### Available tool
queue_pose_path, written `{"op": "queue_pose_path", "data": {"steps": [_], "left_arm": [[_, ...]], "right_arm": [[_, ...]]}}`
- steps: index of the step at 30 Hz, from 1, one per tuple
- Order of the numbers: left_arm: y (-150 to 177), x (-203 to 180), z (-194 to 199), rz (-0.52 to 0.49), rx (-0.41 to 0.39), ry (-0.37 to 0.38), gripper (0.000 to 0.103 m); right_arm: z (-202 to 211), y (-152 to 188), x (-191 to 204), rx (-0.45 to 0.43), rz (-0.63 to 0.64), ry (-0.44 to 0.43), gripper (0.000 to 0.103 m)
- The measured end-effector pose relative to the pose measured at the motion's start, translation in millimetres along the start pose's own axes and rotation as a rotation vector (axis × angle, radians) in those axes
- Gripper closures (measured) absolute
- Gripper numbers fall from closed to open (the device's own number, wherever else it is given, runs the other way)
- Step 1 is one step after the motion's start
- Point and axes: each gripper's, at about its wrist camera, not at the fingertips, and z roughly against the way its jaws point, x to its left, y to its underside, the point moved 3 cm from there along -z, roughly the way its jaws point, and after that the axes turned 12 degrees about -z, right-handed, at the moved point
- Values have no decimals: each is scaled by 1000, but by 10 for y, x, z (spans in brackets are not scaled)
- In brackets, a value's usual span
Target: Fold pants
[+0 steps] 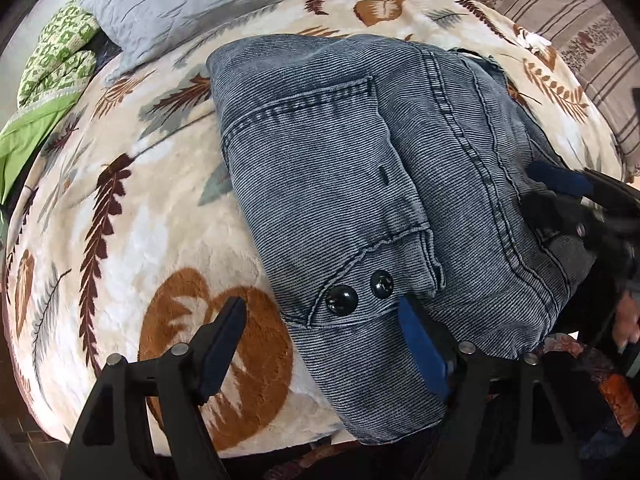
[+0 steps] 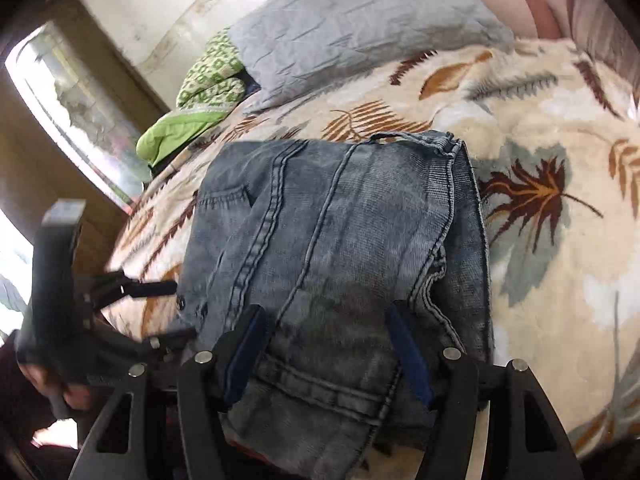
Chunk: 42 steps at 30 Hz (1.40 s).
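Observation:
The blue denim pants (image 1: 360,184) lie folded into a compact stack on a cream leaf-print blanket (image 1: 120,240); two black buttons (image 1: 341,299) show at the near edge. My left gripper (image 1: 320,320) is open, its fingers straddling the near left corner of the stack, holding nothing. In the right wrist view the pants (image 2: 340,220) fill the centre. My right gripper (image 2: 324,324) is open, jaws wide on either side of the near edge of the stack. It also shows at the right of the left wrist view (image 1: 568,196).
A grey quilted pillow (image 1: 224,0) and a green patterned cloth (image 1: 52,56) lie at the far left of the bed. A striped cushion (image 1: 560,12) sits far right. A window (image 2: 68,112) and wall are left of the bed.

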Motion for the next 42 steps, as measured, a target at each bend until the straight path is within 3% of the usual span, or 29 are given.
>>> {"op": "queue_pose_path", "data": {"steps": [3,6,12,18,24,29,33,42], "left_arm": [[-39,-19,70,19,22,-24,24],[-47,-37,191,35,16,-28,25],[77,-170,443,34,14,-28,25],[82,-359,677,8,-24,-30,25],[-73,-323,920,1,-92,-45,25],[-216,-96,1306,81,-210,-66,25],[-272,94,1589,157,-295,-81,17],[-304,410,1809,242,-387,-101,16]], "right_arm": [[95,7,-1,-5,10,9,36],[230,7,-117,-15,-68,-18,36],[651,-101,-275,-154,-120,-52,36],[931,-255,-347,-229,-155,-104,36],[1029,-303,-496,-255,-209,-133,36],[977,-330,-593,-245,-255,-162,36],[906,-339,-589,-228,-255,-166,36],[768,-337,-539,-198,-243,-150,36]]}}
